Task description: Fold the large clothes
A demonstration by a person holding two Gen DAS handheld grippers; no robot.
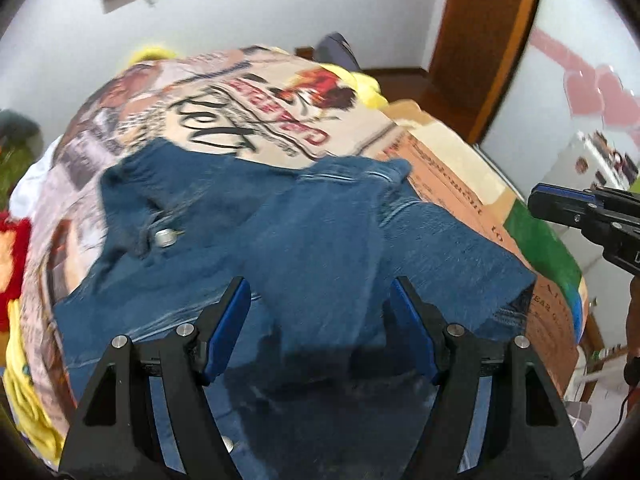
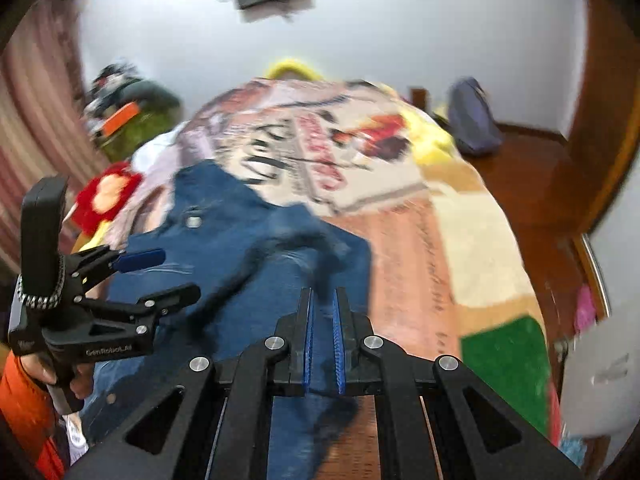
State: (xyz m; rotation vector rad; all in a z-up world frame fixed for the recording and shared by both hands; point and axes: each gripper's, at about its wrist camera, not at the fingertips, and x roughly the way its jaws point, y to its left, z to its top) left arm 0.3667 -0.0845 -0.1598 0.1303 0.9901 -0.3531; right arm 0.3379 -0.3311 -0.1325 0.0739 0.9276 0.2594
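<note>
Blue denim garment (image 1: 304,240) lying crumpled, spreading far-left under wide-apart left gripper (image 1: 320,292); right gripper (image 2: 322,296) nearly closed, gripping nothing, hovering at right edge.

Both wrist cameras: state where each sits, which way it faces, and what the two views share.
Left wrist: sits on the left gripper, looks forward over the jeans on the printed blanket; own open fingers below, right gripper at right edge.
Right wrist: sits on the right gripper, faces along the bed; own nearly closed fingers, left gripper and hand at left.
Shared: jeans, blanket, white wall.
</note>
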